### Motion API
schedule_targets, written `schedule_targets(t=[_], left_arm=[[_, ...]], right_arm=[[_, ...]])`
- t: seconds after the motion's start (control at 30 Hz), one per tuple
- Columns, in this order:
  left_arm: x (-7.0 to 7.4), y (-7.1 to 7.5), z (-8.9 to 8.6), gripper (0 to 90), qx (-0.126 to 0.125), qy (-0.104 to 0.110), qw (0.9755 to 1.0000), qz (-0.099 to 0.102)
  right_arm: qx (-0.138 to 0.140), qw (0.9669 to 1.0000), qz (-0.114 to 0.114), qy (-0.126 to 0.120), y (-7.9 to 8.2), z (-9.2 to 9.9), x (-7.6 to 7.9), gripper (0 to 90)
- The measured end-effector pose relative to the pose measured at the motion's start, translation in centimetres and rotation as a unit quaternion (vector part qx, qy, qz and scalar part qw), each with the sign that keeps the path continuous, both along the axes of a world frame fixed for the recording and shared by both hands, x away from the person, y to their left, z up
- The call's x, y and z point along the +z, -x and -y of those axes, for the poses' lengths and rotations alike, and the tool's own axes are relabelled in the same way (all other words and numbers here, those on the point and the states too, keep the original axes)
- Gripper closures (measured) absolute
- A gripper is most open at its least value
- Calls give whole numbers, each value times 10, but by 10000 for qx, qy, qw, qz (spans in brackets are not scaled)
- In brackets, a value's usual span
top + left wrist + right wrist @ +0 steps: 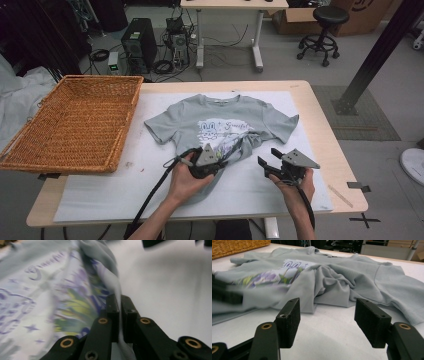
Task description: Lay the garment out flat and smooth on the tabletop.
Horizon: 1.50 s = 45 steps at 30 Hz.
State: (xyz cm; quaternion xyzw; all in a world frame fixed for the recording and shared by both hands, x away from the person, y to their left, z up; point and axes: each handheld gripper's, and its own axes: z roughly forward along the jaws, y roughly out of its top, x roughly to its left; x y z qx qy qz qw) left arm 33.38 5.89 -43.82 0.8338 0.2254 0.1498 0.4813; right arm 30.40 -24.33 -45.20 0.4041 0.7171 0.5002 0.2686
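Note:
A grey t-shirt (220, 117) with a printed front lies face up on the white mat (145, 165), its lower right side bunched into folds. My left gripper (225, 156) sits on the shirt's lower part. In the left gripper view its jaws (119, 300) are shut on a ridge of the grey fabric (100, 255) beside the coloured print. My right gripper (267, 156) is just right of the shirt, above the bare mat. In the right gripper view it (327, 312) stands open, nothing between the pads, and the crumpled t-shirt (352, 277) lies a short way ahead.
A large wicker basket (75, 120) rests at the table's left and overhangs the edge. Bare mat (300, 190) lies right of and in front of the shirt. On the floor beyond the table are a stool (325, 30), computers and another table.

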Motion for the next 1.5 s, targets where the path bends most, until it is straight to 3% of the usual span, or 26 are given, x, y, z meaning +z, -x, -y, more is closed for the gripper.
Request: schedule_targets(t=[0.13, 0.3, 0.4, 0.5, 0.6, 0.7, 0.73, 0.8, 0.87, 0.93, 1.0, 1.1, 1.23, 1.43, 1.5], left_arm=[[4, -27, -25, 868, 507, 188, 9985, -96], [-4, -55, -40, 844, 873, -47, 9960, -176], [-7, -61, -44, 822, 966, 71, 9948, -307], [-9, -61, -43, 789, 949, -4, 9950, -308], [-8, -61, -43, 774, 931, 19, 9952, -303], [-4, -57, -48, 720, 950, 251, 9948, -256], [-1, -56, -52, 693, 977, 366, 9943, -212], [3, -54, -61, 672, 1023, 528, 9933, -118], [5, -53, -70, 611, 1196, 532, 9914, 45], [5, -52, -81, 594, 1433, 574, 9879, 166], [5, -52, -93, 567, 1704, 718, 9826, 189], [-1, -56, -106, 569, 2123, 362, 9763, 206], [-19, -66, -114, 597, 2270, -291, 9735, -6], [-26, -68, -112, 604, 2260, -401, 9733, 81], [-26, -68, -113, 602, 2250, -352, 9737, 76]], right_arm=[[86, 10000, -4, 24, -2, -3, 2, 375], [386, 9992, 32, 52, -8, -16, 5, 376], [734, 9973, -5, 62, -12, -31, 5, 400], [861, 9959, -120, 263, -21, -49, 2, 400], [922, 9947, -342, 299, -36, -66, -6, 411], [996, 9922, -645, 380, -51, -78, -16, 518], [935, 9924, -648, 467, -53, -80, -16, 629], [834, 9938, -695, 248, -56, -80, -14, 762], [818, 9937, -760, 33, -56, -76, -10, 874], [855, 9926, -852, -88, -53, -72, -6, 880], [927, 9917, -893, -61, -46, -66, 0, 882], [1036, 9900, -940, -168, -31, -52, 11, 882], [1195, 9849, -1187, -398, -9, -29, 24, 882], [1425, 9745, -1608, -651, 20, 7, 37, 880], [1635, 9652, -1826, -913, 27, 18, 38, 877]])
